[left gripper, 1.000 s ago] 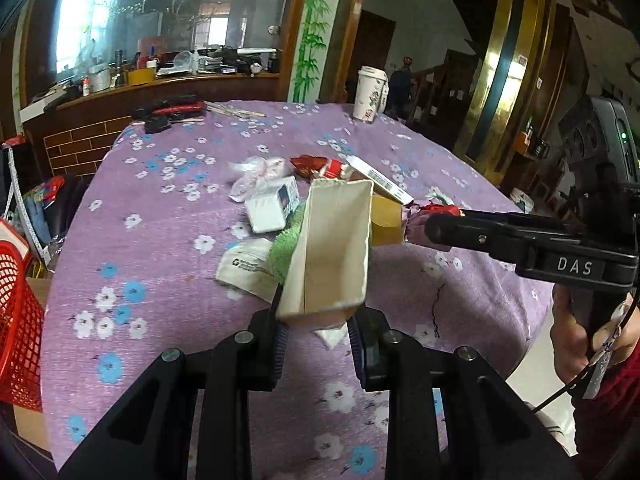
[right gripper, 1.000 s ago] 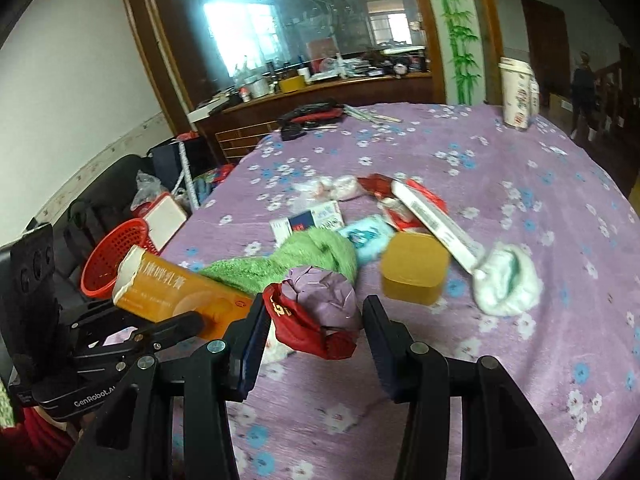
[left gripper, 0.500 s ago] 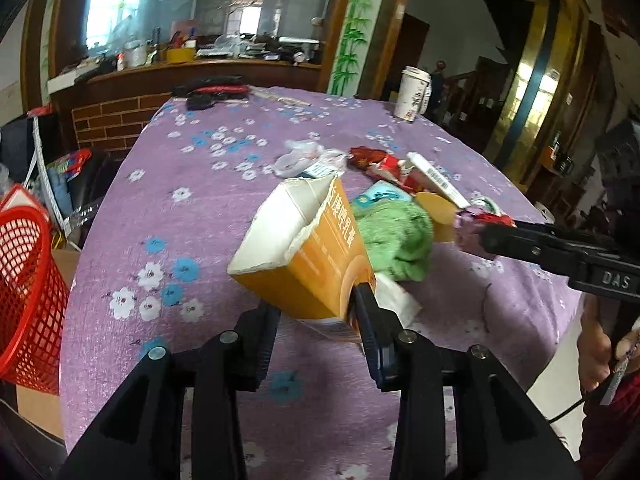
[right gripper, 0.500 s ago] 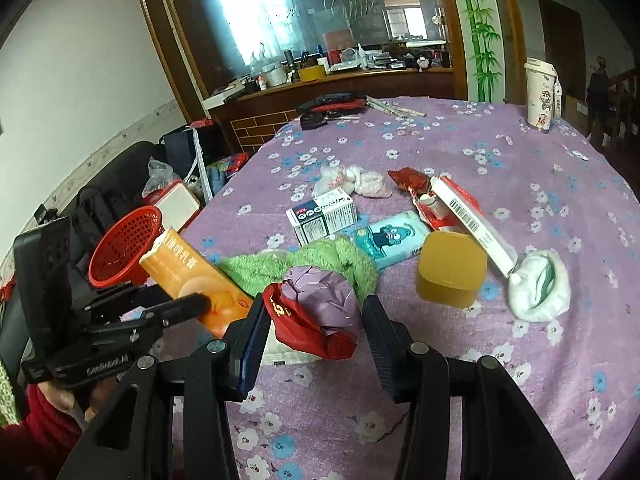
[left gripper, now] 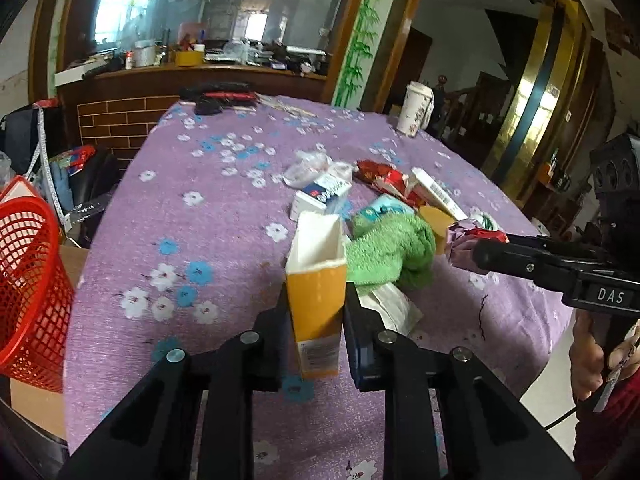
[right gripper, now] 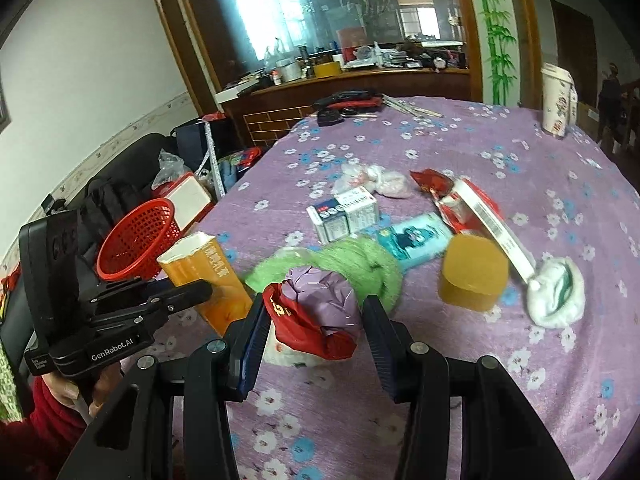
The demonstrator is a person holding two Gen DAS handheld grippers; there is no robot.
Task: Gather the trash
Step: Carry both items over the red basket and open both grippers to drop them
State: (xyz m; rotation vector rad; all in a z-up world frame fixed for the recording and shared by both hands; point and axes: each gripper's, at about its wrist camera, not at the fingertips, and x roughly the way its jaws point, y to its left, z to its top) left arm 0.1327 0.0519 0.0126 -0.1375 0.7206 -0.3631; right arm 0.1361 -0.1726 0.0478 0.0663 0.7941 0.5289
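My left gripper [left gripper: 316, 320] has its jaws clamped on the orange carton [left gripper: 318, 284], long axis upright, open mouth up. My right gripper [right gripper: 314, 320] pinches the crumpled wrapper [right gripper: 316, 304]. The red basket [left gripper: 28, 280] sits off the desk's left edge, nearer my left hand; judged next drop point.

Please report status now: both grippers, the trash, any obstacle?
Left gripper shut on orange carton. Right gripper shut on crumpled wrapper. Red basket left of table, path open.
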